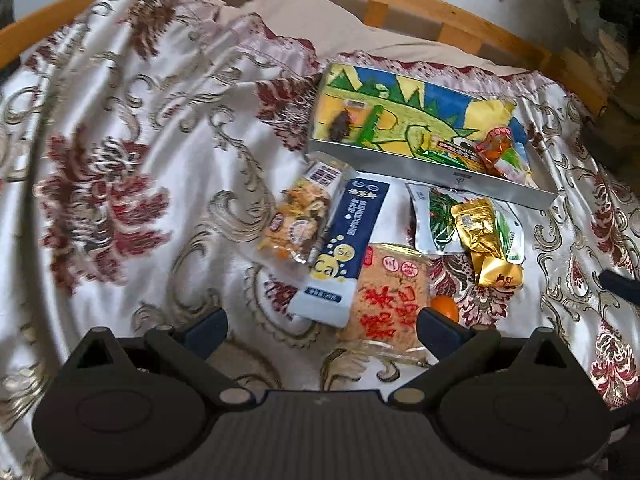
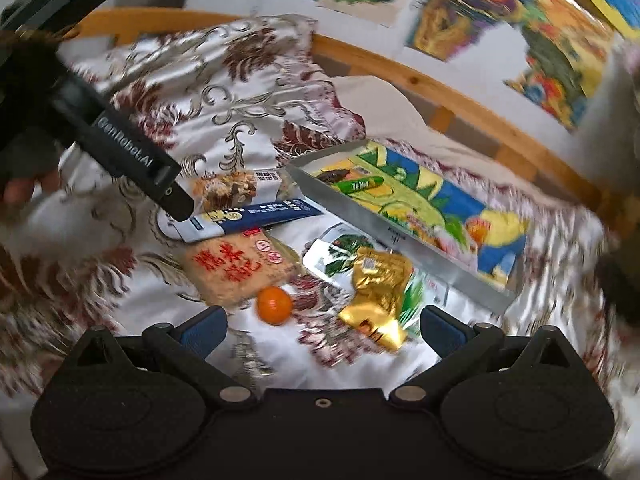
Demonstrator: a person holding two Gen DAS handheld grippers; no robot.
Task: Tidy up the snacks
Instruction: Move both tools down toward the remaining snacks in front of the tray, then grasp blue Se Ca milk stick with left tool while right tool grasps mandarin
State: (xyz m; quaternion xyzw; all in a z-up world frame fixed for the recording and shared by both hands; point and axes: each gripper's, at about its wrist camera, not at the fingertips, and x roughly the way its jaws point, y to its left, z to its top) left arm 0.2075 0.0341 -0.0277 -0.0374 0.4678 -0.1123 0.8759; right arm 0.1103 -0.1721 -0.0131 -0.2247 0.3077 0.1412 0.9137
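left wrist | one tray [image 1: 460, 172] | five packets, one orange [image 1: 445, 307] | both jaws apart (empty)

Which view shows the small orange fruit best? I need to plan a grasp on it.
The right wrist view: the orange fruit lies whole and unobstructed on the bedspread. In the left wrist view only part of it shows, behind the left gripper's finger.

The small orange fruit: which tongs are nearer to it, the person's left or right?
Hard to call. The orange fruit lies just ahead of the open right tongs; the open left tongs have it beside their right finger, partly hidden.
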